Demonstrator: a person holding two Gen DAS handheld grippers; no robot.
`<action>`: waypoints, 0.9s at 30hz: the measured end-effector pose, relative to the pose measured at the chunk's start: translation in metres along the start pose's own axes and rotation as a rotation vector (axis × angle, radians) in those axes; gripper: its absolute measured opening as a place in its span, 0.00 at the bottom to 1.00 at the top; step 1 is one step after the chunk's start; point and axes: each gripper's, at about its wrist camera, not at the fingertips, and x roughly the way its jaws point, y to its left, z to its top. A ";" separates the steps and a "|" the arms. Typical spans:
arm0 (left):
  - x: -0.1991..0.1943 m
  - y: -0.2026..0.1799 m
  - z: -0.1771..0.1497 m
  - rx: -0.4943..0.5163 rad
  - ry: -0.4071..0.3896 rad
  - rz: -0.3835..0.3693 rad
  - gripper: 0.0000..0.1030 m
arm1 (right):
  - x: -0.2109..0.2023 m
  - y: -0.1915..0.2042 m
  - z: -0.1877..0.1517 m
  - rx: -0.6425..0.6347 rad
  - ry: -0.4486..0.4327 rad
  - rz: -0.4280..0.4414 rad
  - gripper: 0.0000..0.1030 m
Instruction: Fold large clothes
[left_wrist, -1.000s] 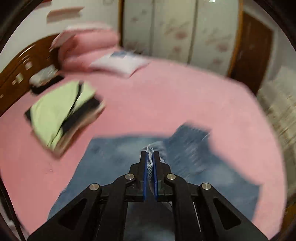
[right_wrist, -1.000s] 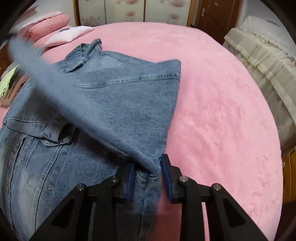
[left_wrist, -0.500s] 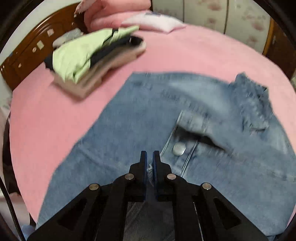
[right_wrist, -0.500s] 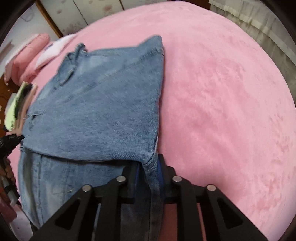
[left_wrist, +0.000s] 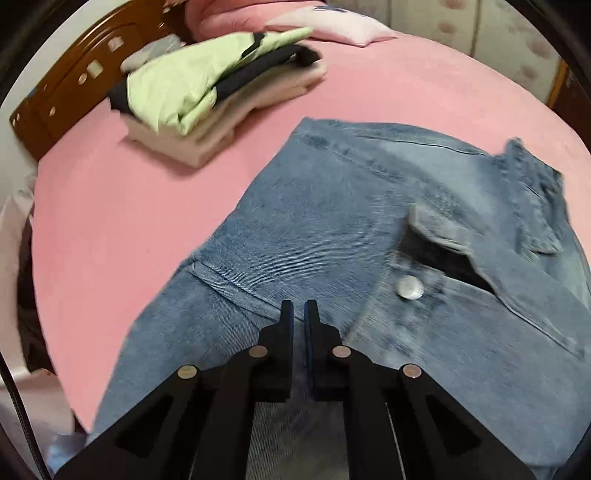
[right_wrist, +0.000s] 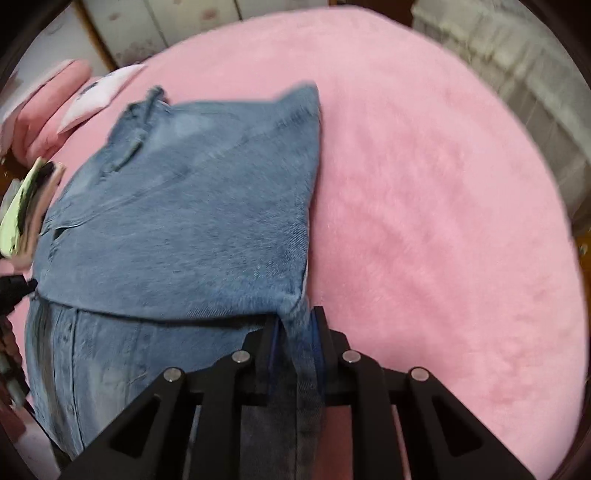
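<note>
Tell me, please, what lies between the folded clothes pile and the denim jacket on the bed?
Only bare pink bedcover lies between the folded clothes pile and the denim jacket; the left wrist view shows this.

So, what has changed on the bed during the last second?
The sleeve that stretched in the air across the jacket has been brought down and now lies folded flat over it. The left gripper has dropped close to the denim and stays shut; whether it still pinches fabric is unclear. The right gripper closed onto the folded edge. The clothes pile stayed put.
</note>
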 end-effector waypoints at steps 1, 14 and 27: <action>-0.011 -0.007 0.001 0.031 0.005 -0.024 0.06 | -0.009 0.001 0.000 0.007 -0.018 -0.012 0.14; -0.043 -0.136 -0.036 0.306 0.184 -0.397 0.17 | 0.027 0.069 0.031 0.205 0.038 0.472 0.03; -0.016 -0.125 -0.062 0.440 0.135 -0.098 0.24 | 0.060 -0.006 0.005 0.233 0.086 0.265 0.00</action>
